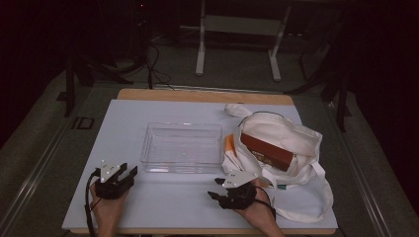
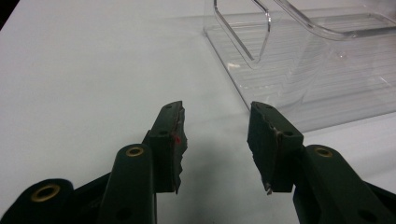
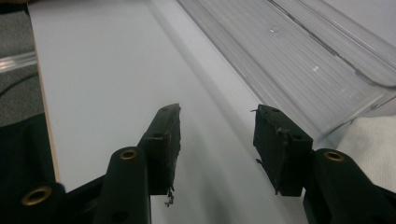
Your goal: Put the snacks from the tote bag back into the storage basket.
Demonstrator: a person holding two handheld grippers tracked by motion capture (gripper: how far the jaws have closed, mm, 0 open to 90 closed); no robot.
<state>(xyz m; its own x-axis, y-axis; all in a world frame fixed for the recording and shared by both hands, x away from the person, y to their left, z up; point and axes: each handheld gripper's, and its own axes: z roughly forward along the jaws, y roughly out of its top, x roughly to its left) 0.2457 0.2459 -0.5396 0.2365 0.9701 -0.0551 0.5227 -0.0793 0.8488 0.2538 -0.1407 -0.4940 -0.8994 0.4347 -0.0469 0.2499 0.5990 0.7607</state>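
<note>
Tabletop (image 1: 123, 123) layout for unpacking, read from left to right with the clear bin (image 1: 182, 168) as reference. Left of the bin's near corner, the left tongs (image 1: 127, 170) rest low over the white surface. Their jaws stand apart with nothing between them, and the left gripper view confirms the empty gap (image 2: 217, 135) with the bin wall (image 2: 327, 84) just ahead. The bin sits at the centre and is empty. Just right of the bin's near right corner, the right tongs (image 1: 214, 188) point back toward the bin. Their jaws are likewise parted and hold nothing, as the right gripper view shows (image 3: 217, 140), with the bin (image 3: 303, 60) ahead and white cloth (image 3: 369, 135) at the right edge. Touching the bin's right side lies the tote bag (image 1: 296, 133), slumped open. A brown box (image 1: 267, 150) lies inside its mouth, and an orange item (image 1: 230, 145) is wedged between bag and bin.

Progress, as judged: nothing has been moved into the bin. The box is not yet grasped, and every transfer remains to be done.
</note>
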